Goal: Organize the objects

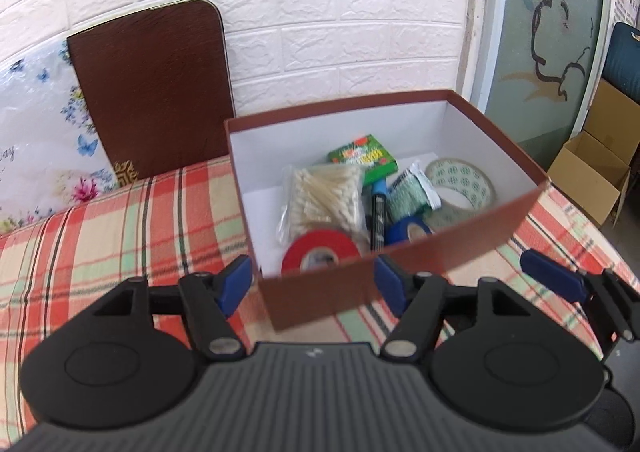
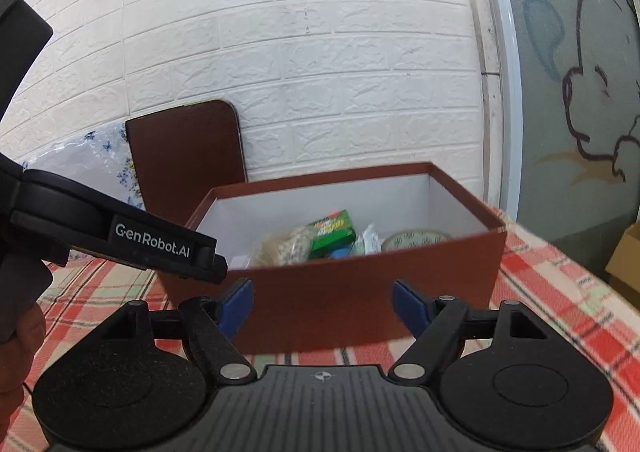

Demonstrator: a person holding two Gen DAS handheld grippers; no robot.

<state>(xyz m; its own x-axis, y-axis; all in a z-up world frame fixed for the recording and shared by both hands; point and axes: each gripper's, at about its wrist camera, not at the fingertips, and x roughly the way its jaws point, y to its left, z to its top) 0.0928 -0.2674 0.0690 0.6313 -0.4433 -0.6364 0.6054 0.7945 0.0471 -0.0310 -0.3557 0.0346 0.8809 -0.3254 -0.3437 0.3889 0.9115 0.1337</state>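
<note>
- The left gripper (image 1: 314,282) has its blue-padded fingers (image 1: 236,284) apart with nothing clamped; the near wall of the brown box (image 1: 344,284) stands between and just past them, and contact is unclear.
- The right gripper (image 2: 322,306) likewise has its fingers (image 2: 238,306) spread and empty, facing the near wall of the same box.
- The box sits lidless on a plaid-covered surface (image 1: 100,236).
- Inside it lie a red tape roll (image 1: 320,252), a blue tape roll (image 1: 408,232), a bag of cotton swabs (image 1: 324,196), a green packet (image 1: 362,156), a clear tape roll (image 1: 460,182) and a dark pen-like item (image 1: 378,212).
- A brown board (image 1: 152,92) leans on the white brick wall (image 1: 320,12) behind.
</note>
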